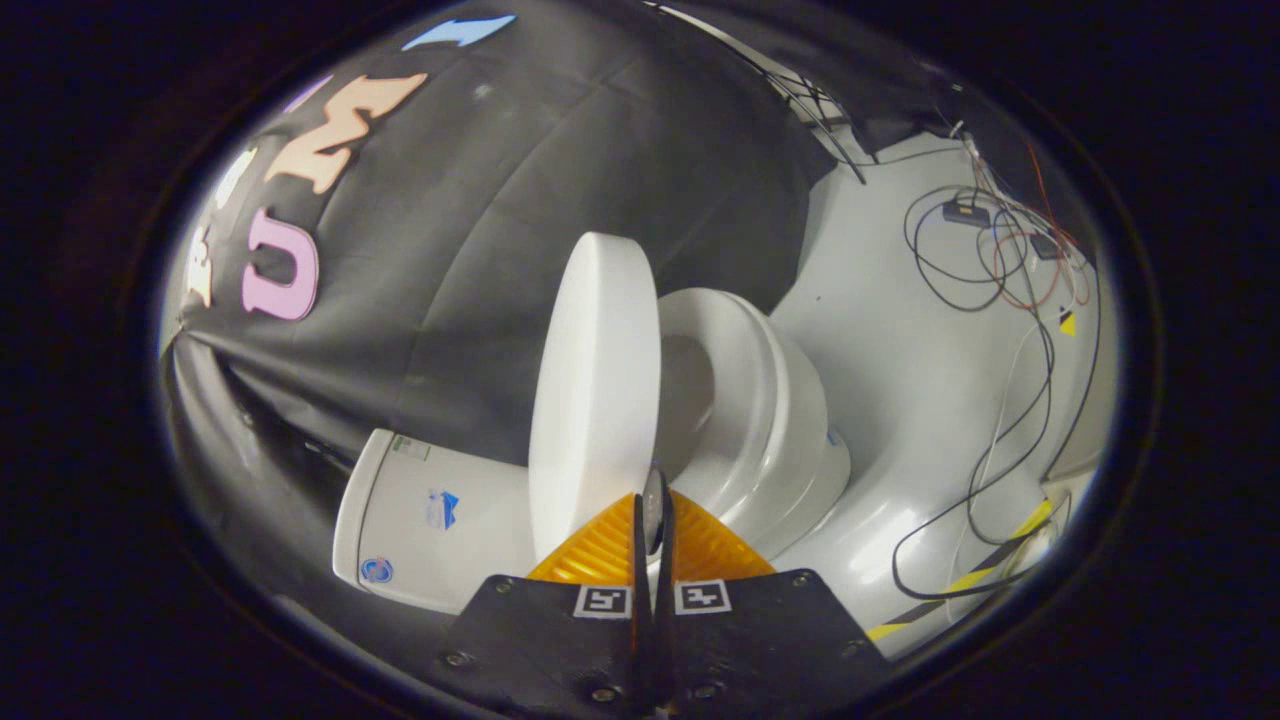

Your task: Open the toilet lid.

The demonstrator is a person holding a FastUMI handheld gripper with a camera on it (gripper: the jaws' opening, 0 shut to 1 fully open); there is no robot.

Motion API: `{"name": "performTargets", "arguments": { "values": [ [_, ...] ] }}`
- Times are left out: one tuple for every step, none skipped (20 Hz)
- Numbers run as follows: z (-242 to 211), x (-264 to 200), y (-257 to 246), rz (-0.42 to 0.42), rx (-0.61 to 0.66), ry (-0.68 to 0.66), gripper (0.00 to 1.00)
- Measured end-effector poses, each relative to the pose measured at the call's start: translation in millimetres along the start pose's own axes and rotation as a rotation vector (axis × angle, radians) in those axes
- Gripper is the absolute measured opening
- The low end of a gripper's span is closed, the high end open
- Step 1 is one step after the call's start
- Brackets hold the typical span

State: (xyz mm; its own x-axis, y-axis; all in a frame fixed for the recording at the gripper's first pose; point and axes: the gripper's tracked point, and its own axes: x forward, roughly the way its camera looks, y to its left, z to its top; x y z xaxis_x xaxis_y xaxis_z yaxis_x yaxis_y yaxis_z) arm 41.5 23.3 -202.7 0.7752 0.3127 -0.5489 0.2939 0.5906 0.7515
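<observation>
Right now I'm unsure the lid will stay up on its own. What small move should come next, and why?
Probably keep pushing the lid a little further toward the tank before letting go. The lid stands roughly on edge, well clear of the seat but not visibly against the tank. The tongs look nearly shut on its rim, so release only once it leans back.

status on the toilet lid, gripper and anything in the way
Gripper shut on toilet lid rim. Lid raised off the seat, near upright. Cables on the floor, clear of it.
</observation>
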Motion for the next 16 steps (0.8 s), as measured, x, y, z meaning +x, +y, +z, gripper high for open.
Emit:
{"name": "performTargets", "arguments": {
  "values": [
    [0,-3,3,-0.004,-0.022,-0.005,0.01],
    [2,-3,7,-0.014,-0.053,-0.014,0.01],
    [2,-6,10,-0.028,-0.082,-0.025,0.01],
    [3,-8,14,-0.042,-0.122,-0.038,0.01],
    [4,-10,17,-0.054,-0.169,-0.049,0.01],
    [3,-12,23,-0.062,-0.214,-0.057,0.01],
    [5,-14,29,-0.065,-0.257,-0.066,0.01],
    [4,-17,36,-0.065,-0.292,-0.074,0.02],
    [5,-19,41,-0.062,-0.321,-0.085,0.02],
    [4,-22,46,-0.062,-0.350,-0.093,0.03],
    [4,-24,51,-0.064,-0.379,-0.101,0.03],
    [4,-25,54,-0.069,-0.406,-0.109,0.04],
    [4,-27,58,-0.072,-0.428,-0.115,0.04],
    [3,-28,64,-0.071,-0.445,-0.122,0.04],
    [3,-29,69,-0.065,-0.456,-0.130,0.04],
    [2,-32,73,-0.057,-0.464,-0.136,0.04]
  ]
}}
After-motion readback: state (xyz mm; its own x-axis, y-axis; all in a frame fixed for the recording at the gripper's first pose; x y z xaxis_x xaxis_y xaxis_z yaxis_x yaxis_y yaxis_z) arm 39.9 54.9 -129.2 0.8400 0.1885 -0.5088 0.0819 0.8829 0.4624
